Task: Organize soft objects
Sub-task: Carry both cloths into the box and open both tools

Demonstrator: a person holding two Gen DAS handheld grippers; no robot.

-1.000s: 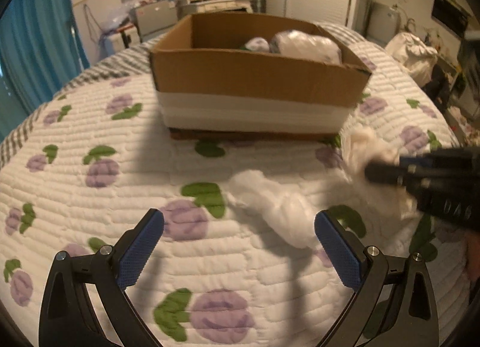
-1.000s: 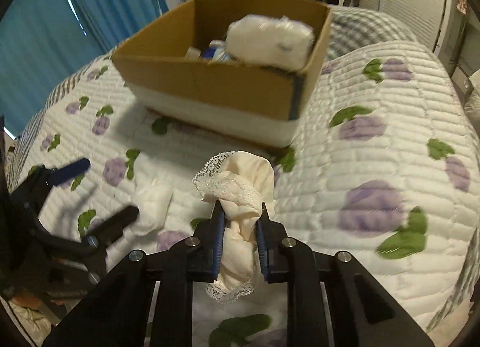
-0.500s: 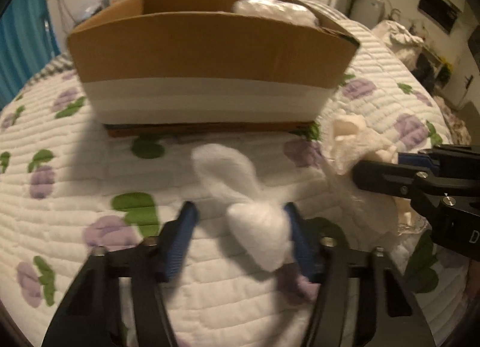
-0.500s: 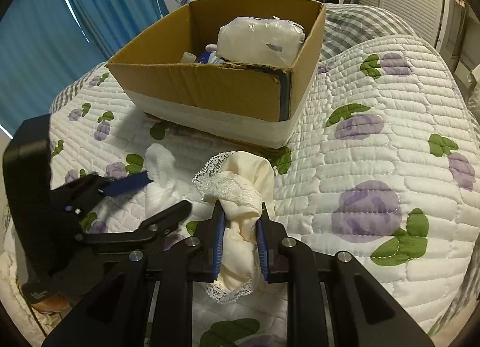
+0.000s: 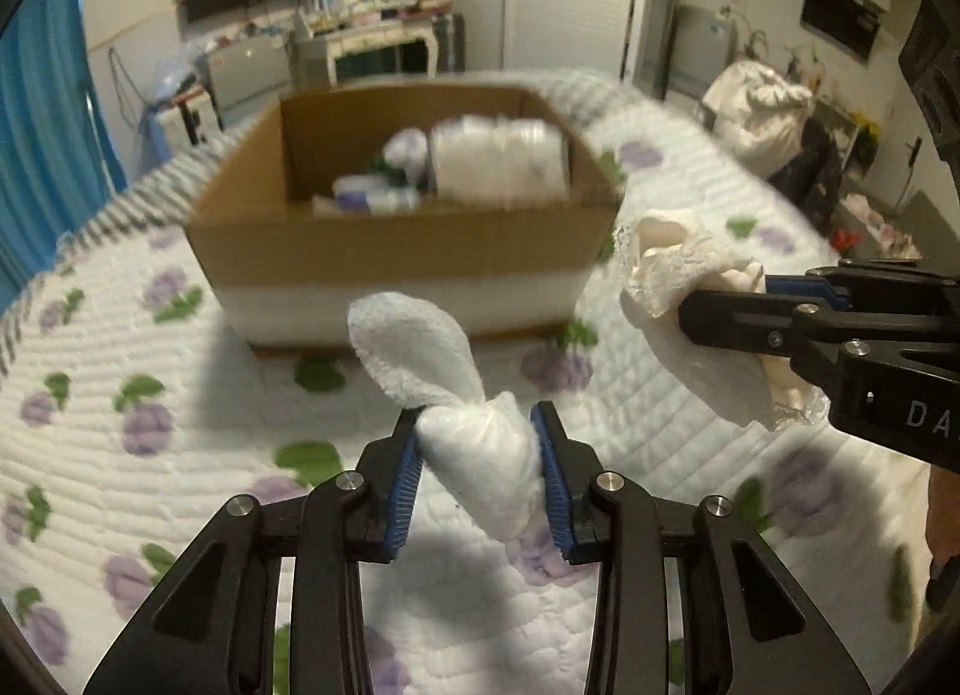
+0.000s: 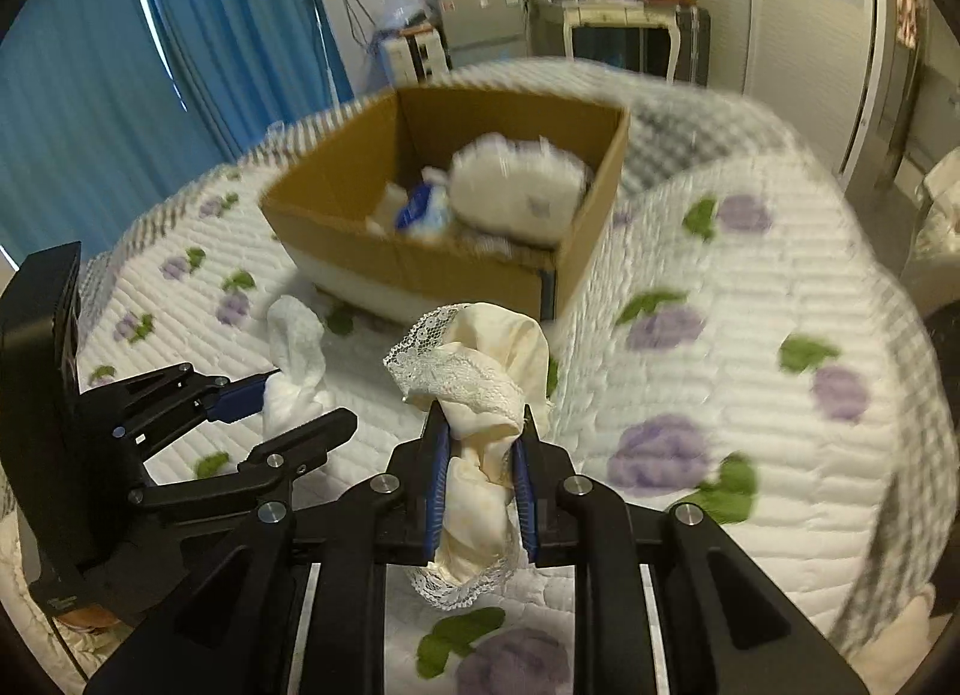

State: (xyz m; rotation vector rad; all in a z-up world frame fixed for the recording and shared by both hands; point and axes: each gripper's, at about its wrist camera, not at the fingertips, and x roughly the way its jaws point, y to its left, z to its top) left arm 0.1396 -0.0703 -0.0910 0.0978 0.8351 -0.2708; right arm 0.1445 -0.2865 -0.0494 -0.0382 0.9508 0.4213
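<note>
My left gripper [image 5: 477,425] is shut on a white fluffy sock [image 5: 444,395] and holds it above the quilt; it also shows in the right wrist view [image 6: 294,359]. My right gripper [image 6: 480,425] is shut on a cream lace-trimmed cloth [image 6: 480,371], seen in the left wrist view [image 5: 678,275] at the right. An open cardboard box [image 5: 396,251] stands ahead on the bed and holds a white plastic-wrapped pack [image 5: 498,161] and smaller items. In the right wrist view the box [image 6: 420,263] is ahead and slightly left.
The bed wears a white quilt [image 5: 150,443] with purple flowers and green leaves. Blue curtains [image 6: 180,35] hang at the left. A dresser with a mirror [image 5: 372,35] stands behind the bed. A white bundle [image 5: 762,107] lies at the far right.
My left gripper has shut on the white sock and lifted it off the quilt. Both grippers have risen, so the inside of the box now shows. The right gripper still holds the cloth.
</note>
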